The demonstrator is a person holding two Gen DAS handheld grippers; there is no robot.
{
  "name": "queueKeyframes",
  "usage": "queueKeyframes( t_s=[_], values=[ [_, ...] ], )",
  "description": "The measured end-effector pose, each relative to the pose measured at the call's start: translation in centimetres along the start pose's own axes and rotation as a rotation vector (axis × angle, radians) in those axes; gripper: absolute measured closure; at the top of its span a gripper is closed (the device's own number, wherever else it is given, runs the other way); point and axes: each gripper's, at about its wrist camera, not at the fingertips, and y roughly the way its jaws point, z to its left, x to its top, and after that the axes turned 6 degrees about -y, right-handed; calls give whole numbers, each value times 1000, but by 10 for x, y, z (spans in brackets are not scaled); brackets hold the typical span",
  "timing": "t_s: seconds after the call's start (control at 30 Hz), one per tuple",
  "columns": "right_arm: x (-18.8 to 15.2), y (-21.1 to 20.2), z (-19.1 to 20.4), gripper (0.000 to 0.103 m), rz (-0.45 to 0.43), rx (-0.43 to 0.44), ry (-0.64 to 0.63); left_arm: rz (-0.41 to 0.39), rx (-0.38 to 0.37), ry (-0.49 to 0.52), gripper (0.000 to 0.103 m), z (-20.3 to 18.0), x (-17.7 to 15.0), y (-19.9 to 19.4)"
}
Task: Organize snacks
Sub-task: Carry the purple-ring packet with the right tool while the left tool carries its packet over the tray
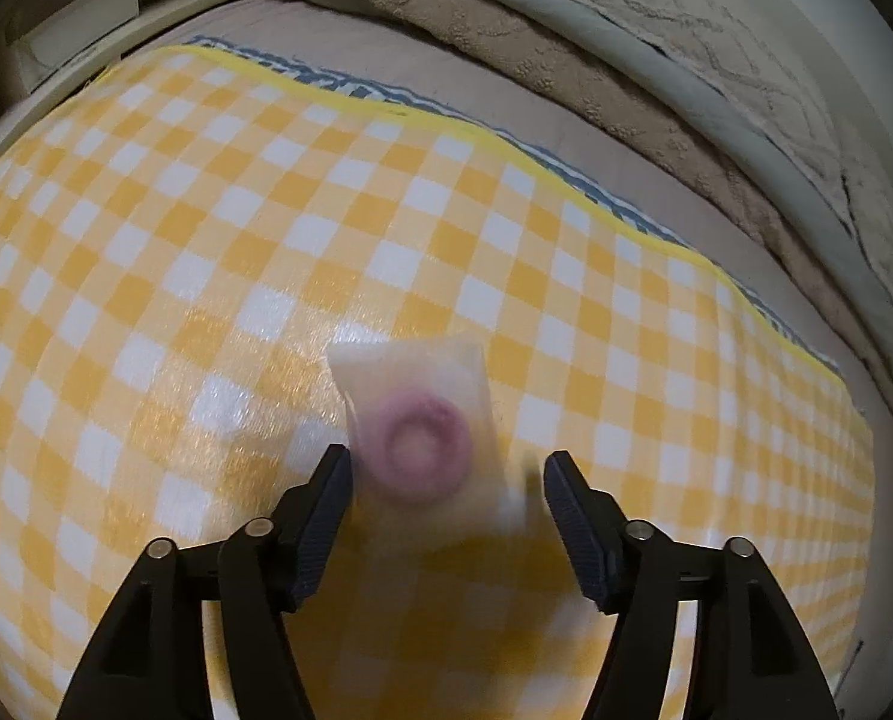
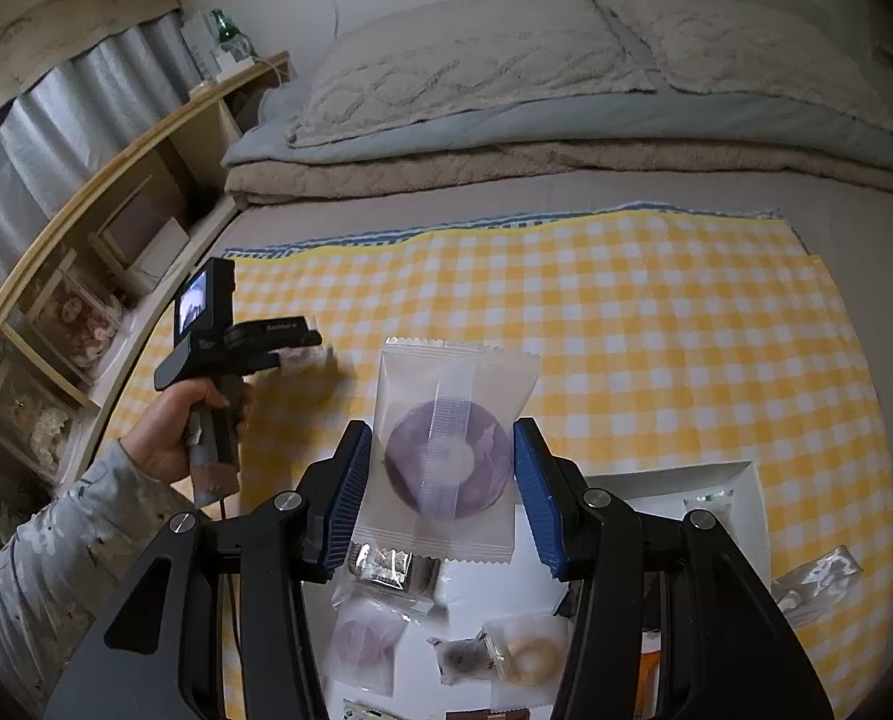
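Note:
In the left wrist view, a clear packet with a pink doughnut (image 1: 425, 450) shows blurred over the yellow checked cloth (image 1: 206, 240), between the tips of my left gripper (image 1: 446, 468). The jaws stand apart, with a gap between the right finger and the packet. My right gripper (image 2: 443, 468) is shut on a clear packet with a purple doughnut (image 2: 446, 456), held upright above the cloth. The right wrist view also shows the left gripper (image 2: 308, 354) at the left, carried by a hand (image 2: 164, 438) in a patterned sleeve.
Below the right gripper lie several loose snack packets, among them a pink doughnut (image 2: 362, 642) and a beige ring (image 2: 530, 654). A white box (image 2: 746, 480) sits at the right. Folded blankets (image 2: 506, 168) lie beyond the cloth, and a wooden shelf (image 2: 116, 210) runs along the left.

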Motion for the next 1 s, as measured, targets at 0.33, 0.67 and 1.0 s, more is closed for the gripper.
queueKeyframes(
  t_s=[0.33, 0.67, 1.0],
  values=[
    [-5, 9, -16, 54, 27, -27, 38, -26, 96, 104, 75, -26, -12, 5],
    [-17, 18, -21, 54, 62, -26, 55, -69, 11, 191, 95, -21, -27, -58],
    [-23, 7, -12, 54, 59, -33, 35, -82, -42, 247, 96, -13, -56, -119]
  ],
)
